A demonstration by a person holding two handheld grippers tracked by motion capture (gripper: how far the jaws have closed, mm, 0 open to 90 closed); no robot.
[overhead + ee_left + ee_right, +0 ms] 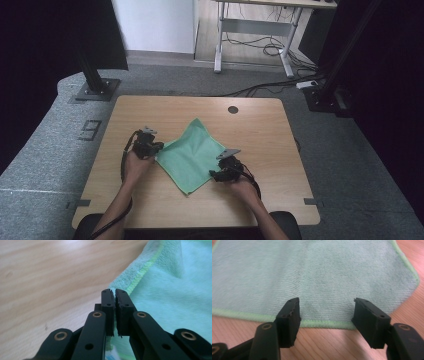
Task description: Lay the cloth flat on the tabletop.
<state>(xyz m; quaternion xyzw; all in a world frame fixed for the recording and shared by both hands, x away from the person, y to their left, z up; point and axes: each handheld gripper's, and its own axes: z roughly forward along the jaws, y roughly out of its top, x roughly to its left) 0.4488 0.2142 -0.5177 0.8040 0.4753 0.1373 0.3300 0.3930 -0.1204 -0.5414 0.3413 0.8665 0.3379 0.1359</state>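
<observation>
cloth: a green cloth (192, 155) lies flat near the middle of the bench (260, 125), turned like a diamond, with one corner far, one near, one left and one right.
left claw: the left claw (151, 148) sits at the cloth's left corner; in the left gripper view its jaws are pressed together with the hemmed corner (120, 288) right at their tips. They seem to pinch that edge, though the cloth between the pads is hard to make out.
right claw: the right claw (218, 175) is at the near-right edge; in the right gripper view its jaws stand apart over the hem (325, 324), low to the bench, with nothing between the pads.
step: judged from this, the grasp for a fold or a lift is half set, with the left side taken and the right not yet.
next move: the right claw likely needs to slide forward so the hem enters the gap, then close on it; it should catch the hem, not scrape the bench.
risk: a thin flat edge may slip out from under the pads.
</observation>
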